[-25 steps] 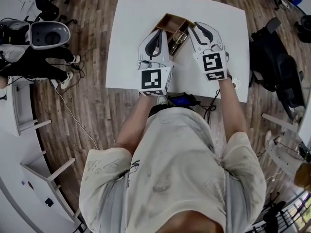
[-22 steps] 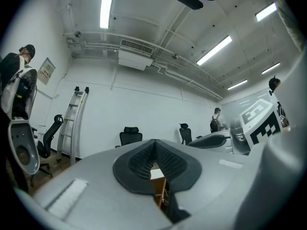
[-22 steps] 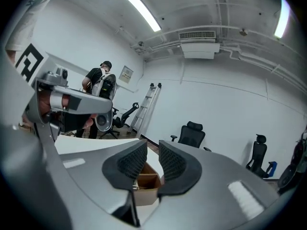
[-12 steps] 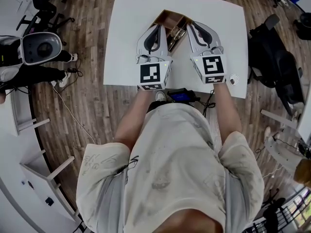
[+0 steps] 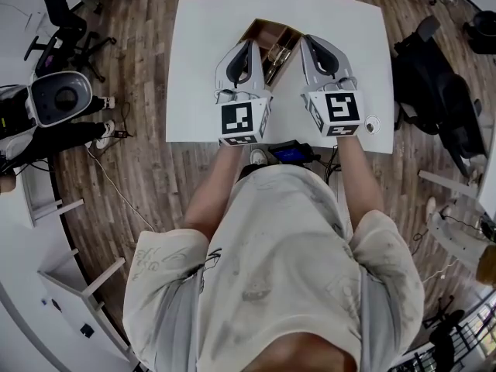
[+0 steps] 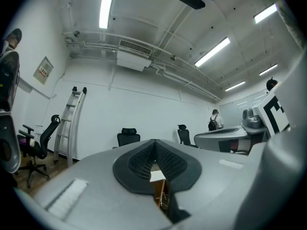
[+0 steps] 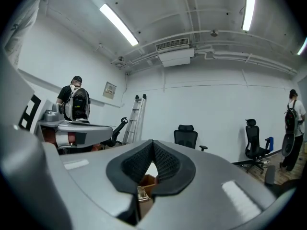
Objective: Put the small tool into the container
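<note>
An open brown box, the container (image 5: 266,36), stands at the far middle of the white table (image 5: 201,68). A small shiny metal tool (image 5: 277,56) lies inside it. My left gripper (image 5: 249,45) rests at the box's left side and my right gripper (image 5: 308,42) at its right side. Both are shut with nothing between the pads. In the left gripper view the left gripper (image 6: 153,145) has its pads meeting, and a strip of the container (image 6: 160,191) shows below them. Under the right gripper (image 7: 152,145) the container (image 7: 147,180) and the tool (image 7: 141,192) show.
A black device with a blue screen (image 5: 288,155) lies at the table's near edge and a small round object (image 5: 373,124) at its near right corner. Office chairs (image 5: 434,91) stand right of the table. A person with a white device (image 5: 62,99) is at the left.
Both grippers have drawn slightly back and now lie level on either side of the box. The right one has shifted a little left. The person at the left has moved down the view.
</note>
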The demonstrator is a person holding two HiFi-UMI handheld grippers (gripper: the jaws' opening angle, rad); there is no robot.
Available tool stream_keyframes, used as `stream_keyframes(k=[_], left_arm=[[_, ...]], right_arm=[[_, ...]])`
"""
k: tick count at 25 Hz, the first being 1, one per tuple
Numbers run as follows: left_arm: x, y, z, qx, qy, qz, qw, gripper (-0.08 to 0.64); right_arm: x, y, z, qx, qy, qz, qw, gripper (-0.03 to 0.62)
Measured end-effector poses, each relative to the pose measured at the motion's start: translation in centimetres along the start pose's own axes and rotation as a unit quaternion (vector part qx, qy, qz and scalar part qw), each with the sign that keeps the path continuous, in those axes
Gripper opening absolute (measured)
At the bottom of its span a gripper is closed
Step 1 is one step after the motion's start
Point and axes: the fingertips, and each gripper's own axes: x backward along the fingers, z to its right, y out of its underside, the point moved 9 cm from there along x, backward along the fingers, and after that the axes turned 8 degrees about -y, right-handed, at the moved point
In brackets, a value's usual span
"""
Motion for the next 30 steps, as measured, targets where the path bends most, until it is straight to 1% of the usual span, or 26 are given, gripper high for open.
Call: stream_keyframes(k=[9, 16, 23, 30], left_arm=[[-0.16, -0.21, 0.01, 0.002, 0.005, 0.008, 1.0, 0.012], [0.01, 0.14, 0.07, 0.005, 0.005, 0.004, 1.0, 0.011], [-0.22, -0.3, 0.26, 0.007, 0.004, 0.01, 0.9999, 0.011], [-0.09, -0.17, 0.36, 0.01, 0.007, 0.01, 0.9999, 0.011]], right_arm=[[0.21, -0.64, -0.3, -0.005, 0.01, 0.012, 1.0, 0.005], [0.58, -0.7, -0.44, 0.0, 0.015, 0.012, 1.0, 0.005], [0.67, -1.06, -0.5, 0.016, 0.016, 0.012, 1.0, 0.005], [0.57, -1.09, -0.53, 0.02, 0.018, 0.011, 1.0, 0.005]])
